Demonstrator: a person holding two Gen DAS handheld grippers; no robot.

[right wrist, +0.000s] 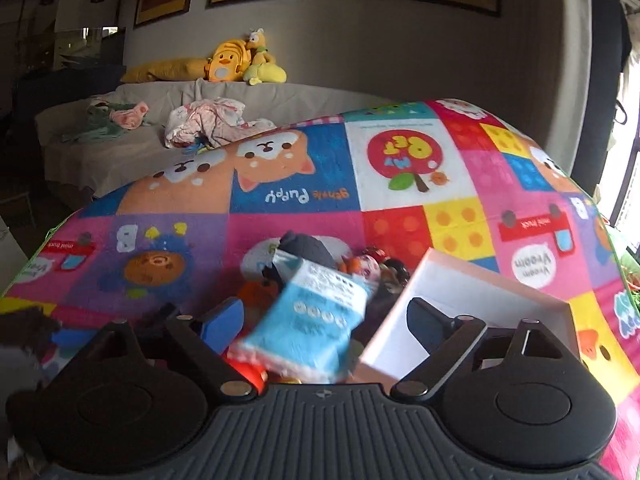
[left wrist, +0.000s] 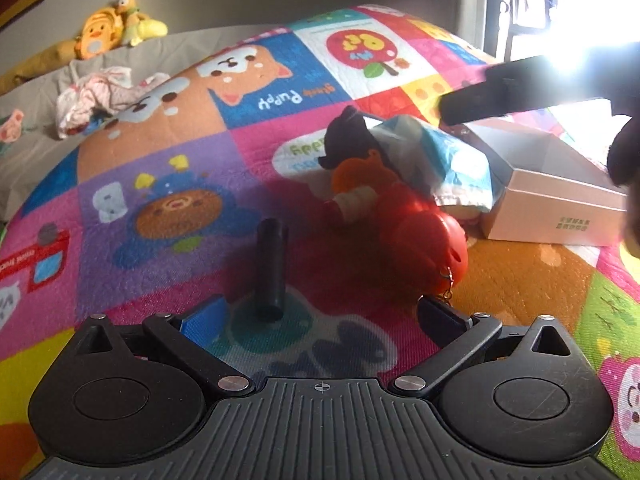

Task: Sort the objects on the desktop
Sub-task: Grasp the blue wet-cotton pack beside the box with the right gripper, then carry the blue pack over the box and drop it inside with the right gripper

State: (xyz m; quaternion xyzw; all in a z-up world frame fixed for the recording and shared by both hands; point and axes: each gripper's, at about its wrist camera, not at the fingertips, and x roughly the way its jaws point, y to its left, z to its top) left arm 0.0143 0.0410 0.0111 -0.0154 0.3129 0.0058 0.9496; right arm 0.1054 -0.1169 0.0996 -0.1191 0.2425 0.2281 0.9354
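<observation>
Left gripper (left wrist: 320, 314): fingers wide, nothing between them. Black cylinder (left wrist: 271, 270) lies on the patchwork mat (left wrist: 160, 168) just ahead. Beyond it, a red toy (left wrist: 416, 232), black plush (left wrist: 348, 140) and blue packet (left wrist: 452, 160) are piled beside the open white box (left wrist: 556, 208). Right gripper (right wrist: 320, 324): fingers wide, grasping nothing, blurred packet between.

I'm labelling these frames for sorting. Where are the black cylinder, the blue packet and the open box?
black cylinder (left wrist: 271, 268), left wrist view, middle of its side.
blue packet (right wrist: 316, 328), right wrist view, printed blue face.
open box (left wrist: 560, 208), left wrist view, pale outer wall.
</observation>
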